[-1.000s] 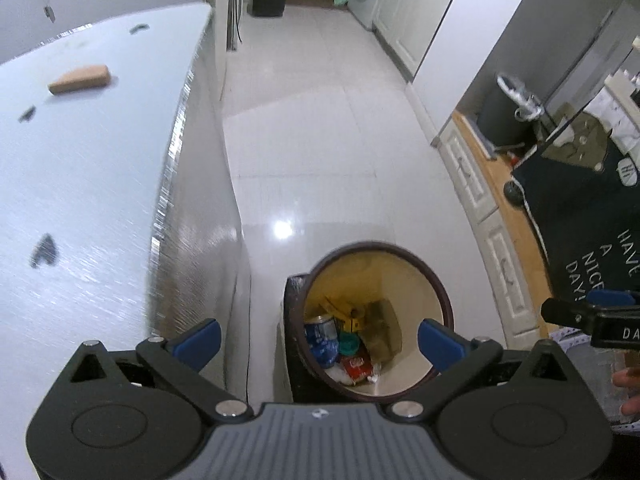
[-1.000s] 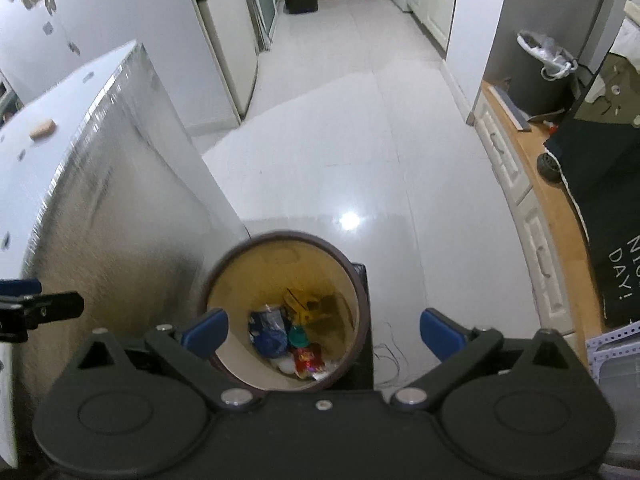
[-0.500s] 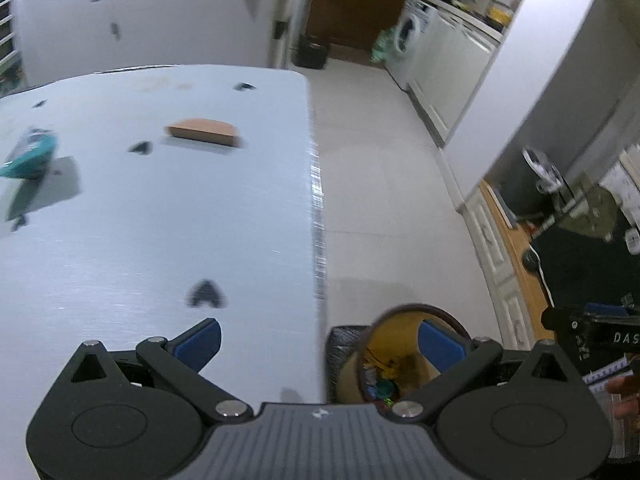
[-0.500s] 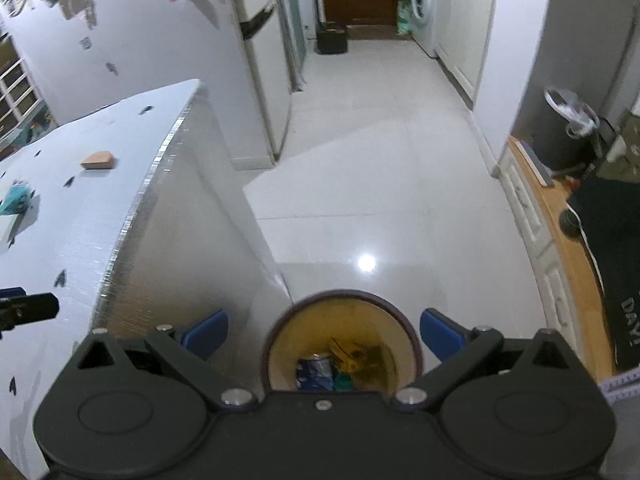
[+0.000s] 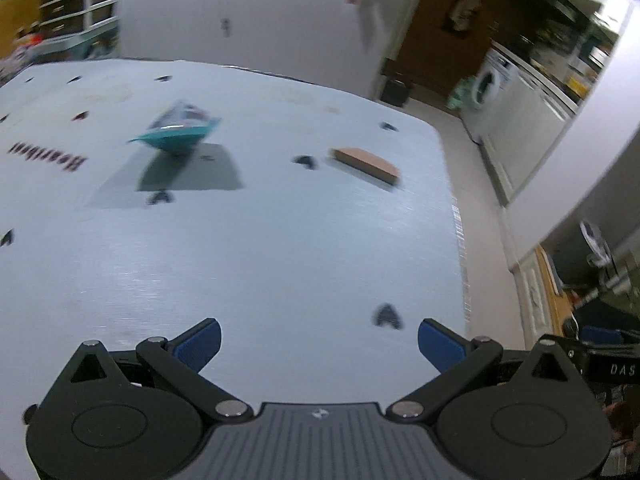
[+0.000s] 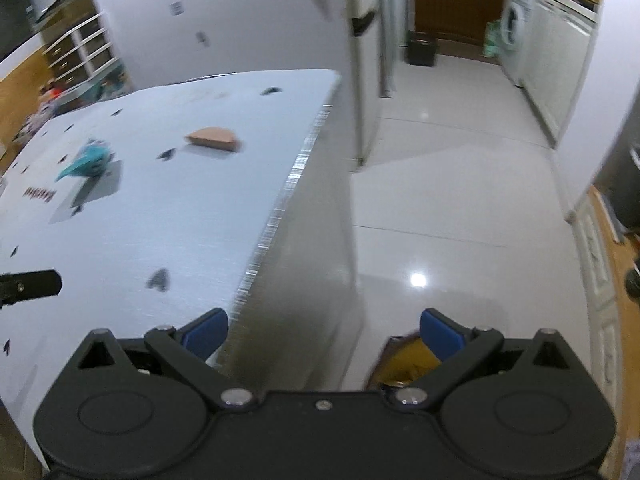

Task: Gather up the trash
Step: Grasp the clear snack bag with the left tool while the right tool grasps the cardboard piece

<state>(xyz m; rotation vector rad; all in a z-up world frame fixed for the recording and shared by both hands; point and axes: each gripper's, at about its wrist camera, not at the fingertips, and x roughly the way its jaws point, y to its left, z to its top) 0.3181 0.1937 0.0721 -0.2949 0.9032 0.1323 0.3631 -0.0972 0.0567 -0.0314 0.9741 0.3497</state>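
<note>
- Two scraps lie on the pale worktop (image 5: 280,240): a crumpled teal wrapper (image 5: 178,132) and a flat brown piece (image 5: 366,164), well apart.
- Both the left gripper (image 5: 319,340) and the right gripper (image 6: 324,332) hold their fingers wide, empty.
- A bin (image 6: 404,364) stands on the glossy white floor (image 6: 460,200).

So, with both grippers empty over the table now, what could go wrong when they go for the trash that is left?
1. The teal wrapper looks light and crumpled; a gripper may push it away instead of pinching it.
2. The brown piece lies flat and low on the table, so the left gripper may scrape the surface or slip off it.
3. The bin sits on the floor under the right gripper, barely in view; a drop may miss it.
</note>
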